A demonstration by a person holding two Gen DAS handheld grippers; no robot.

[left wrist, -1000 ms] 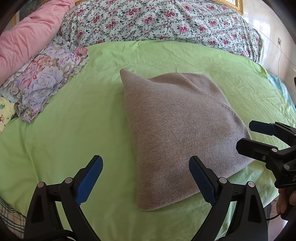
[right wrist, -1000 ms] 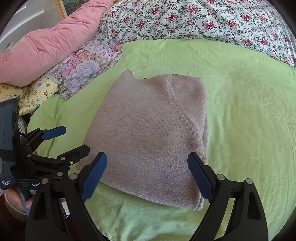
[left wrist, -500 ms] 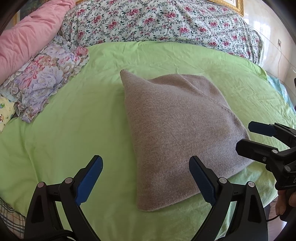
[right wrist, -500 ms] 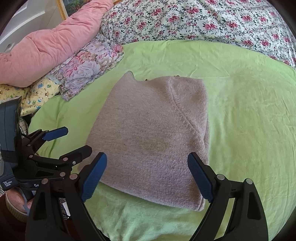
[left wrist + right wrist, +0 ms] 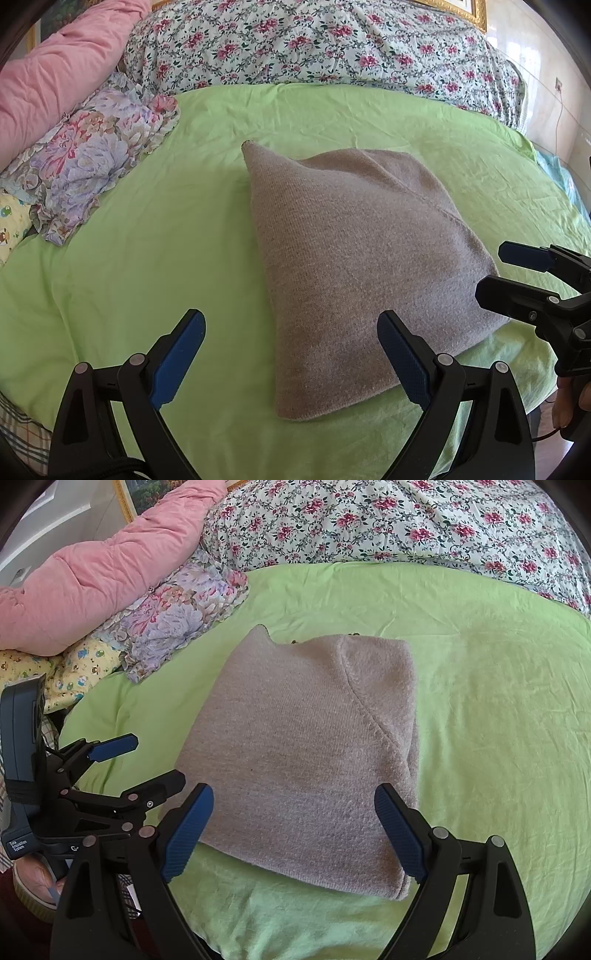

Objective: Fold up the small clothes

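A grey-brown knitted garment (image 5: 362,251) lies folded into a compact rectangle on the green sheet (image 5: 155,236); it also fills the middle of the right wrist view (image 5: 306,760). My left gripper (image 5: 291,350) hovers open over the garment's near left corner, nothing between its blue pads. My right gripper (image 5: 295,827) is open above the garment's near edge and holds nothing. Each gripper shows in the other's view: the right gripper (image 5: 524,273) at the garment's right corner, the left gripper (image 5: 136,764) at its left side.
A pink quilt (image 5: 96,576) and a purple floral cushion (image 5: 92,162) lie at the far left. A rose-patterned bedspread (image 5: 314,40) runs along the back. A yellow printed cloth (image 5: 74,672) sits left. The bed's edge is near me; a hand (image 5: 569,402) shows at right.
Almost nothing differs. Both grippers stay open and the garment has not moved; the right wrist view has drifted back very slightly.
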